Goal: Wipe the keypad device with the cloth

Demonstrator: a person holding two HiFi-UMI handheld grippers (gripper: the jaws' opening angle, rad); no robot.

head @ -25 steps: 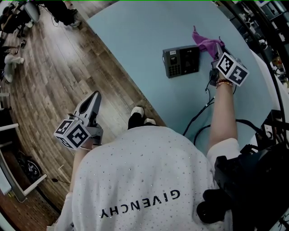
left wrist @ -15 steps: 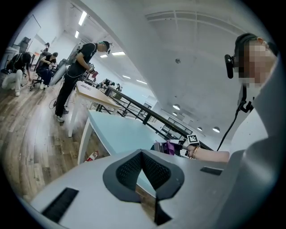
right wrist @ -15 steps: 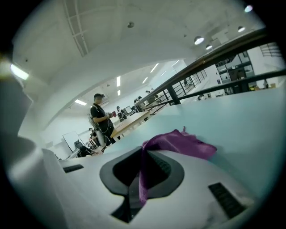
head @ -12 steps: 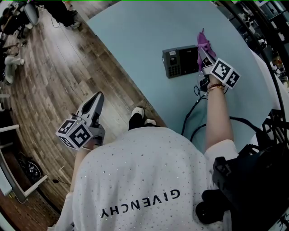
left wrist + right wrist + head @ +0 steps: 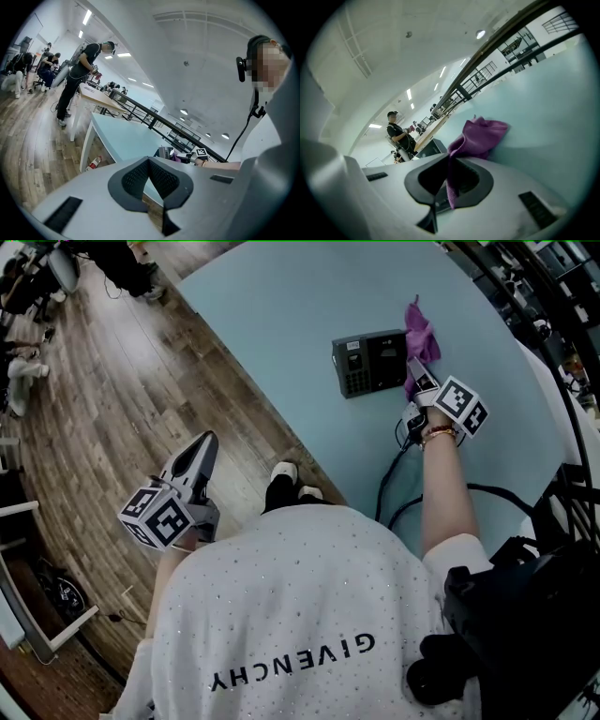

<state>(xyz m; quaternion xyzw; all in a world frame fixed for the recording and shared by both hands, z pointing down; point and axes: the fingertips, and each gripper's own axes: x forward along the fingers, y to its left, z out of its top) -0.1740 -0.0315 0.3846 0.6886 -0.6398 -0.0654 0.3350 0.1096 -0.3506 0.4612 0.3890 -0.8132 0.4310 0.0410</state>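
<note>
The black keypad device [image 5: 371,363] lies flat on the pale blue table [image 5: 281,306], keypad end toward the left. My right gripper [image 5: 413,372] is shut on the purple cloth [image 5: 418,334], which bunches against the device's right end. In the right gripper view the cloth [image 5: 478,137] hangs out between the closed jaws, with the device [image 5: 429,148] a dark edge just to its left. My left gripper [image 5: 200,450] hangs shut and empty over the wooden floor, far from the table; its own view shows the device [image 5: 165,153] small in the distance.
Black cables [image 5: 398,479] trail across the table near my right forearm. Black equipment [image 5: 525,615] sits at the lower right. The table edge runs diagonally; wood floor [image 5: 103,399] lies to the left. A person [image 5: 77,75] stands at a far desk.
My right gripper has carried the cloth leftward and nearer, from the table right of the device onto the device's right end. The left gripper has barely moved.
</note>
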